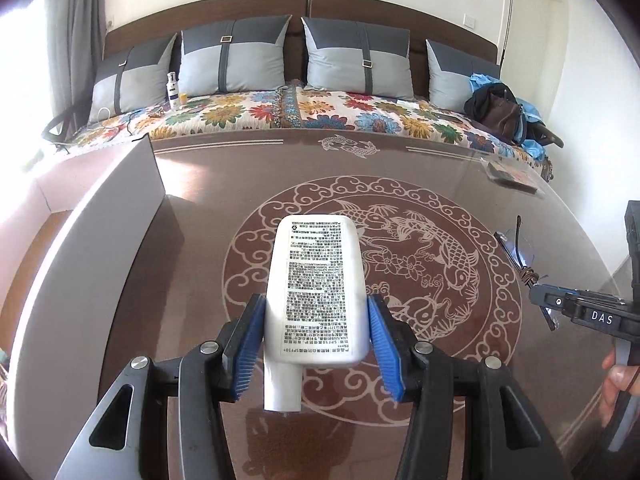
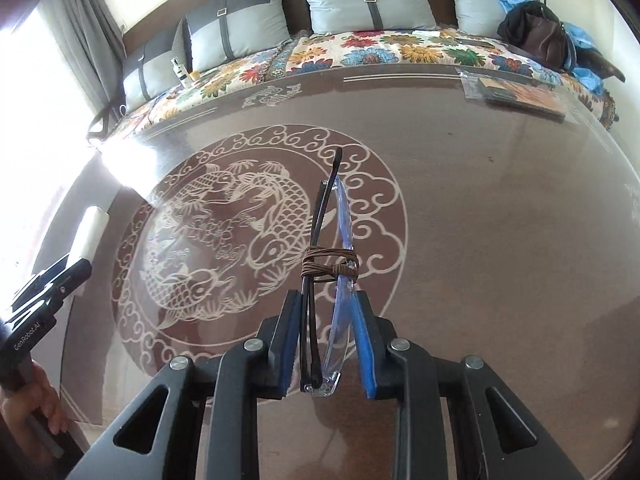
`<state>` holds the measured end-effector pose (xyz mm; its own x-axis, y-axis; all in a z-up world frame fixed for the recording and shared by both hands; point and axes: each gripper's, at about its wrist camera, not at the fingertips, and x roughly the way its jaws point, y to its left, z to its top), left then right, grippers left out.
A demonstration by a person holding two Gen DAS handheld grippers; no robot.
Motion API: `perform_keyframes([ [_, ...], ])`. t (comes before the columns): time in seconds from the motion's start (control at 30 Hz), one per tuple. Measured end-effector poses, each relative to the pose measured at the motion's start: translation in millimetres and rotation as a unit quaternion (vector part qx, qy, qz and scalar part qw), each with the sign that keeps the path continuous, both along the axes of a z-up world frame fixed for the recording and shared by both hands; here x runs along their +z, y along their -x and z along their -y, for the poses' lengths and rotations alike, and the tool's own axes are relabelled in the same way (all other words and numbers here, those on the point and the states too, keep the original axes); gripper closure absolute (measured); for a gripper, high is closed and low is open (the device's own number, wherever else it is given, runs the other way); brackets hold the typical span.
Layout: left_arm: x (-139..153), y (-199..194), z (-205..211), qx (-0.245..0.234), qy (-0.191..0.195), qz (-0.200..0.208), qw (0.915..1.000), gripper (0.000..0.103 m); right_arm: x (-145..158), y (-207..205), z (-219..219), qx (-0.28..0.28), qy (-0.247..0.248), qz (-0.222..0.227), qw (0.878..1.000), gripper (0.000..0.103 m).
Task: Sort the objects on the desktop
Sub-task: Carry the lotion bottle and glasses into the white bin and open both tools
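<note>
My left wrist camera looks forward and down along its fingers, close above the table [image 1: 460,168], facing the bed [image 1: 280,112]. My right wrist camera faces likewise; both share the table's fish pattern [image 2: 240,216] and pillows [image 2: 360,0].

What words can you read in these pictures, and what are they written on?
"DAS": right hand-held gripper, on its side.
"GenRobot.AI": left hand-held gripper, on its side.
"SPF50+": white bottle, upside down on its label. The rest of the label is too small to read.
Flat packet on the table's far edge: too blurred to read.
</note>
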<state>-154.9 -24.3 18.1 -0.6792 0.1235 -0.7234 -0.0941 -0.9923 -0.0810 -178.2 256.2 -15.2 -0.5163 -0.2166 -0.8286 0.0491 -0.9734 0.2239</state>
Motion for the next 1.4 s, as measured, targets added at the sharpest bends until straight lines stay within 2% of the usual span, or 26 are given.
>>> perform_keyframes([
  [0.17, 27, -36, 46, 0.025, -0.041, -0.013, 0.9988, 0.052, 20, -23, 24, 0.004, 0.084, 0.009, 0.996, 0.076],
  [0.3, 58, -64, 100, 0.055, -0.063, -0.036, 0.9958, 0.052, 46, -32, 65, 0.026, 0.135, 0.001, 0.991, 0.077],
  [0.43, 80, -86, 172, 0.101, -0.06, -0.047, 0.9919, 0.052, 83, -35, 142, 0.085, 0.168, -0.024, 0.982, 0.076],
  [0.53, 81, -97, 229, 0.148, -0.043, -0.036, 0.9874, 0.052, 103, -36, 222, 0.147, 0.186, -0.031, 0.971, 0.076],
  [0.7, 48, -106, 307, 0.211, -0.045, 0.021, 0.9762, 0.052, 107, -51, 368, 0.256, 0.167, -0.035, 0.951, 0.076],
  [0.8, 20, -105, 330, 0.227, -0.05, 0.06, 0.9706, 0.052, 94, -57, 443, 0.307, 0.116, -0.037, 0.944, 0.076],
  [0.9, 0, -109, 338, 0.238, -0.061, 0.084, 0.9658, 0.052, 71, -61, 492, 0.34, 0.064, -0.031, 0.938, 0.076],
  [0.93, -3, -112, 339, 0.239, -0.067, 0.085, 0.965, 0.047, 62, -62, 500, 0.347, 0.049, -0.022, 0.936, 0.075],
  [0.97, -6, -117, 341, 0.24, -0.071, 0.087, 0.9641, 0.032, 52, -63, 506, 0.351, 0.036, -0.008, 0.936, 0.073],
  [1.03, -8, -129, 340, 0.246, -0.072, 0.08, 0.9632, 0.017, 40, -63, 504, 0.346, 0.027, 0.012, 0.938, 0.062],
  [1.07, -7, -132, 338, 0.248, -0.071, 0.072, 0.9635, 0.017, 39, -63, 499, 0.341, 0.031, 0.011, 0.94, 0.057],
  [1.13, -3, -136, 336, 0.254, -0.068, 0.065, 0.9627, 0.017, 45, -61, 485, 0.328, 0.035, -0.007, 0.944, 0.03],
  [1.23, 6, -140, 330, 0.268, -0.057, 0.055, 0.9602, 0.015, 62, -60, 466, 0.306, 0.033, -0.034, 0.951, 0.019],
  [1.3, 14, -142, 325, 0.276, -0.048, 0.048, 0.9587, 0.009, 71, -57, 456, 0.296, 0.027, -0.041, 0.954, 0.016],
  [1.33, 20, -144, 323, 0.281, -0.044, 0.041, 0.9578, 0.002, 76, -55, 454, 0.292, 0.021, -0.045, 0.955, 0.014],
  [1.4, 31, -144, 318, 0.312, -0.01, 0.049, 0.9488, 0.0, 84, -54, 449, 0.289, 0.005, -0.051, 0.956, 0.012],
])
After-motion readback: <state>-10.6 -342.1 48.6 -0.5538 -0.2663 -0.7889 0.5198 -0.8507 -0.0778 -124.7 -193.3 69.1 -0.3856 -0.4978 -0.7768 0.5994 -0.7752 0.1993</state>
